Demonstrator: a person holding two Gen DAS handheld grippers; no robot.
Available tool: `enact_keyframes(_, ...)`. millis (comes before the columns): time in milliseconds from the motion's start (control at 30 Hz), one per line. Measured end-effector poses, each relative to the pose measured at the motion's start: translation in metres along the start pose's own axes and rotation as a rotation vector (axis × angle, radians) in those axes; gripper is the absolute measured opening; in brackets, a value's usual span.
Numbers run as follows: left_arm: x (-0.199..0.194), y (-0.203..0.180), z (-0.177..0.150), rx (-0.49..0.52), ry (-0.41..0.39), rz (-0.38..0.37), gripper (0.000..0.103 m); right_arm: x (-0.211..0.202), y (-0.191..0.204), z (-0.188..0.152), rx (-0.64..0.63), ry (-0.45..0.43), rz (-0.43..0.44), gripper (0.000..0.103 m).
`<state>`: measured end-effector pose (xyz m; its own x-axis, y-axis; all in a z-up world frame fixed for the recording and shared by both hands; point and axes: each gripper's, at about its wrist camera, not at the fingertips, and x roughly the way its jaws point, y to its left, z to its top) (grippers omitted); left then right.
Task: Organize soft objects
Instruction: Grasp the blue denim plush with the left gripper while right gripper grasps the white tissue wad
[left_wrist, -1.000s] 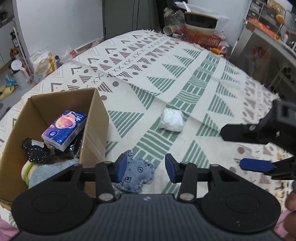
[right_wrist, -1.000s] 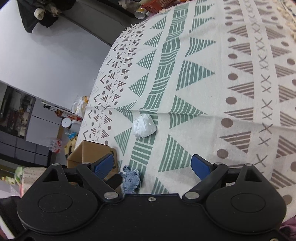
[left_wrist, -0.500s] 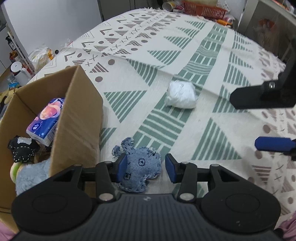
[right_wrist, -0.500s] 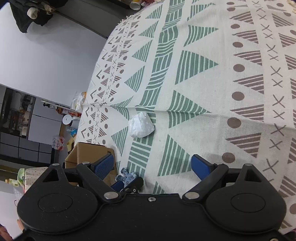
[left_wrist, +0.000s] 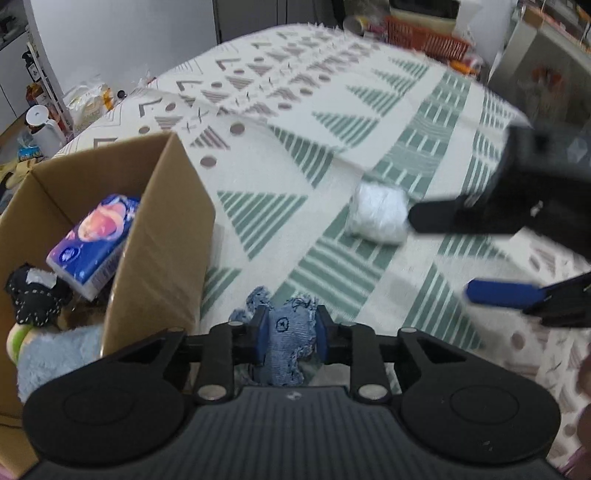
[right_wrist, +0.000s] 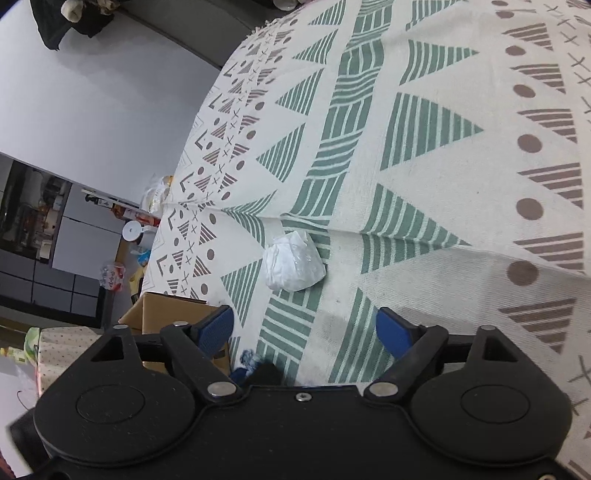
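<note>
**Denim toy pinched beside the box**

A brown cardboard box (left_wrist: 162, 229) holds a glossy tissue pack (left_wrist: 92, 243) and fluffy blue cloth (left_wrist: 55, 354). The left tool (left_wrist: 290, 330) pinches a frayed denim toy (left_wrist: 288, 332) just right of it. A crinkled white bundle (right_wrist: 293, 264) lies on the woven patterned surface (right_wrist: 424, 155); the right tool (right_wrist: 306, 328) is spread wide.

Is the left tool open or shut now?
Shut: the left tool has both blue pads pressed on the denim toy.
</note>
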<state>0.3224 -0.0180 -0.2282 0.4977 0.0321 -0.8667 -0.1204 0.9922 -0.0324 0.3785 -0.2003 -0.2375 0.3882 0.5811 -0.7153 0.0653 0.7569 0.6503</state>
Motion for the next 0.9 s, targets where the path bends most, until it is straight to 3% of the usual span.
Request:
enact_keyframes(467,0.005,0.014,0.012,-0.08,-0.027,-0.12,0.022,0.032,0.012,0.007,-0.084,-0.063,-0.023,0.062)
enact_keyframes(567,0.005,0.015,0.012,-0.076,-0.034,-0.135,0.022,0.039,0.017,0.012,-0.11,-0.074,-0.048,0.056)
enact_keyframes(633,0.004,0.016,0.012,-0.079,-0.039,-0.144,0.022,0.042,0.018,0.011,-0.13,-0.078,-0.073,0.045)
enact_keyframes(900,-0.013,0.027,0.014,-0.119,-0.072,-0.162,0.016,0.025,0.024,0.004,-0.165,-0.108,-0.108,0.043)
